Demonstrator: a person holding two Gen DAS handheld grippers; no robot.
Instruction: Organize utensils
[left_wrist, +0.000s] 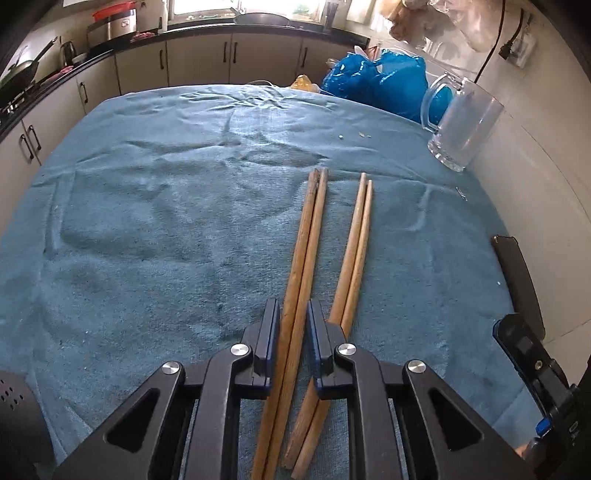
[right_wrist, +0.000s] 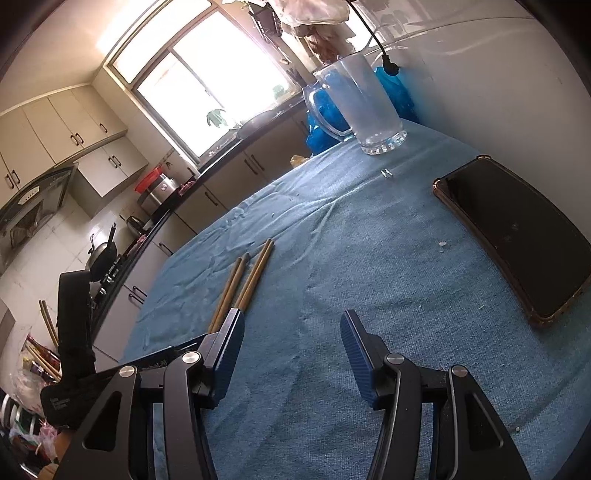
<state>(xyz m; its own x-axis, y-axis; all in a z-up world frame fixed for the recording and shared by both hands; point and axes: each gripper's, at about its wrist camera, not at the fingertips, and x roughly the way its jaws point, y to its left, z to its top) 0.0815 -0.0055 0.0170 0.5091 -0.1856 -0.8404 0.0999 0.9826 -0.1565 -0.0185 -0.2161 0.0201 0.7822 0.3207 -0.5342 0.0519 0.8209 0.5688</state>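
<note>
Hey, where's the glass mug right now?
The glass mug stands upright at the far right of the blue towel, by the wall, just in front of the blue bag and beyond the chopsticks.

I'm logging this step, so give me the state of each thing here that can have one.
Left hand-held gripper: shut on left chopstick pair.
Left chopstick pair: flat on the blue cloth, between the pads.
Right chopstick pair: flat on the cloth, free.
Right hand-held gripper: open, nothing between its pads.
Glass mug: upright, looks empty.
Phone: flat, screen dark.
</note>
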